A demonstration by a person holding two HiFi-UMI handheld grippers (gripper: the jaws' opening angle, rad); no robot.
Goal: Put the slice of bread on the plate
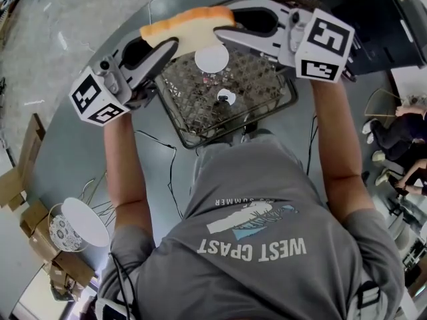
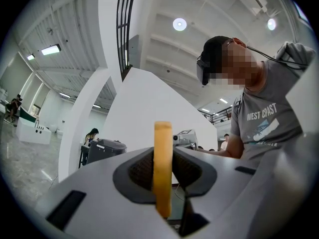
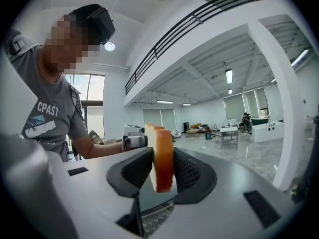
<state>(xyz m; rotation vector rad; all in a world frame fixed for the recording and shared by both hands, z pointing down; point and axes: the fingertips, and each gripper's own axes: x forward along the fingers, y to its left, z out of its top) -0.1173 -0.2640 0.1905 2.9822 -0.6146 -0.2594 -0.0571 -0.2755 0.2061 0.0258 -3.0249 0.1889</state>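
A slice of bread (image 1: 190,27) with an orange-brown crust hangs in the air between both grippers, above a wire basket (image 1: 200,122). My left gripper (image 1: 165,43) is shut on its left end and my right gripper (image 1: 223,31) on its right end. In the left gripper view the bread (image 2: 163,163) stands edge-on between the dark pads (image 2: 142,169) of the left gripper (image 2: 163,183). In the right gripper view the bread (image 3: 162,156) sits the same way in the right gripper (image 3: 162,172). A small round white plate (image 1: 211,58) lies in the basket just below the bread.
The basket rests on a round grey table (image 1: 80,145) with black cables. A second white plate (image 1: 84,221) sits on a wire stand at the lower left, beside cardboard boxes (image 1: 20,172). People sit at the far right (image 1: 400,129).
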